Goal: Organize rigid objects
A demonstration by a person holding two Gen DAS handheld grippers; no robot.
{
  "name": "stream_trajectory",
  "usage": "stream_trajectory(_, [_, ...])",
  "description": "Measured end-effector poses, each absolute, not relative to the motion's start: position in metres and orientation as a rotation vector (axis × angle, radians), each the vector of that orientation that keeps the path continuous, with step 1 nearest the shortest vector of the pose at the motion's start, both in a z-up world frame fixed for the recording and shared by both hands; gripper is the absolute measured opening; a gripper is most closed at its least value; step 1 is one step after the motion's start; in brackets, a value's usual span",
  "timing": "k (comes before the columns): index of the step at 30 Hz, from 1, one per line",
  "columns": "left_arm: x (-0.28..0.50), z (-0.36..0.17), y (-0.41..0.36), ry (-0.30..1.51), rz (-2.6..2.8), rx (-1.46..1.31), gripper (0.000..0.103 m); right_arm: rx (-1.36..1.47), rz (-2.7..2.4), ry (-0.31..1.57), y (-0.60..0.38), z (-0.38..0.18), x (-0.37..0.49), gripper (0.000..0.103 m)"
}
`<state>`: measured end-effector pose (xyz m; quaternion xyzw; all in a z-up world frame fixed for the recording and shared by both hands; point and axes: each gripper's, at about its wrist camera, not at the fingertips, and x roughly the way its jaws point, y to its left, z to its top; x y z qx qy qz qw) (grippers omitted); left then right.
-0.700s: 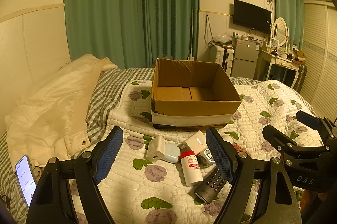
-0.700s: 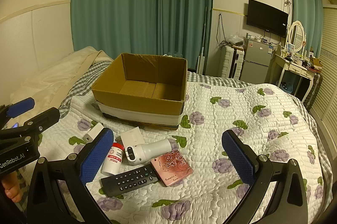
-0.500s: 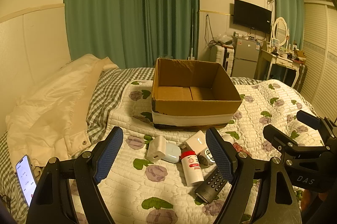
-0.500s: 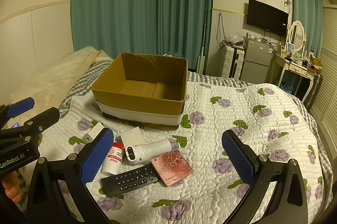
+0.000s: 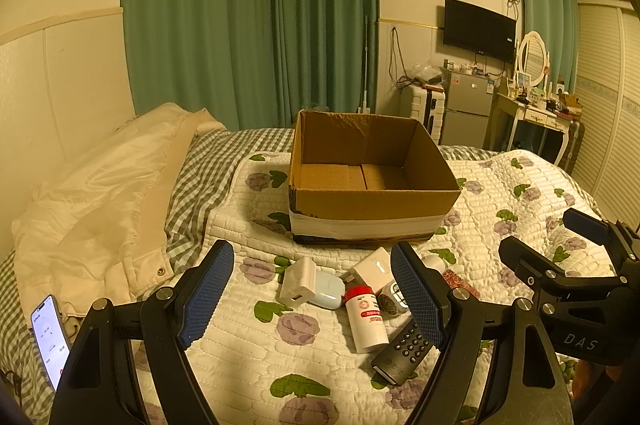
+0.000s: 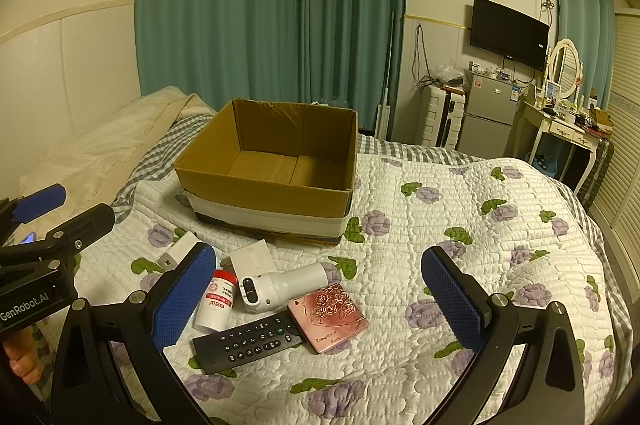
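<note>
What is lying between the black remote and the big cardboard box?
In the right wrist view, a white handheld device and a white flat box lie between the remote and the cardboard box.

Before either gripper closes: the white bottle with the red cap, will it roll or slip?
The white bottle looks rigid and smooth, so the pads may slip on it. It lies on its side on the soft quilt, so a nudge across its length would probably roll it, though the remote by its base may stop it. It is probably light.
</note>
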<state>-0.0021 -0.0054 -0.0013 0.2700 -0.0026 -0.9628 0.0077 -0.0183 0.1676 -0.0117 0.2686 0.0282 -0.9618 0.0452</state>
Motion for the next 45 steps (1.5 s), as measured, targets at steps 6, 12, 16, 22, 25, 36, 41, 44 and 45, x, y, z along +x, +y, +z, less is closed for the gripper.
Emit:
stream_trajectory(6, [-0.002,-0.001,-0.005,-0.010,-3.011,0.844,0.083,0.823,-2.936,0.088,0.166,-0.013,-0.019,0.103])
stream_trajectory(12, [-0.002,-0.001,-0.005,-0.009,-3.010,0.844,0.083,0.824,-2.936,0.089,0.165,-0.013,-0.019,0.103])
stream_trajectory(16, [-0.003,-0.002,-0.007,-0.009,-3.005,0.847,0.083,0.829,-2.933,0.088,0.164,-0.014,-0.020,0.103])
stream_trajectory(22, [-0.006,-0.001,-0.011,-0.019,-2.995,0.842,0.083,0.844,-2.919,0.093,0.161,-0.016,-0.021,0.103])
stream_trajectory(25, [-0.015,0.000,-0.019,-0.041,-2.962,0.854,0.083,0.849,-2.909,0.106,0.158,-0.013,-0.028,0.103])
stream_trajectory(36, [-0.077,-0.073,-0.042,-0.044,-2.813,1.149,0.081,0.967,-2.763,0.204,0.139,-0.028,-0.096,0.103])
stream_trajectory(41, [-0.094,-0.100,-0.026,-0.167,-2.782,1.256,0.081,0.996,-2.722,0.196,0.139,-0.048,-0.108,0.103])
stream_trajectory(44, [-0.103,-0.110,-0.015,-0.244,-2.769,1.303,0.080,1.028,-2.696,0.168,0.143,-0.058,-0.113,0.103])
stream_trajectory(45, [-0.105,-0.113,-0.013,-0.269,-2.762,1.322,0.075,1.036,-2.692,0.166,0.143,-0.060,-0.115,0.103])
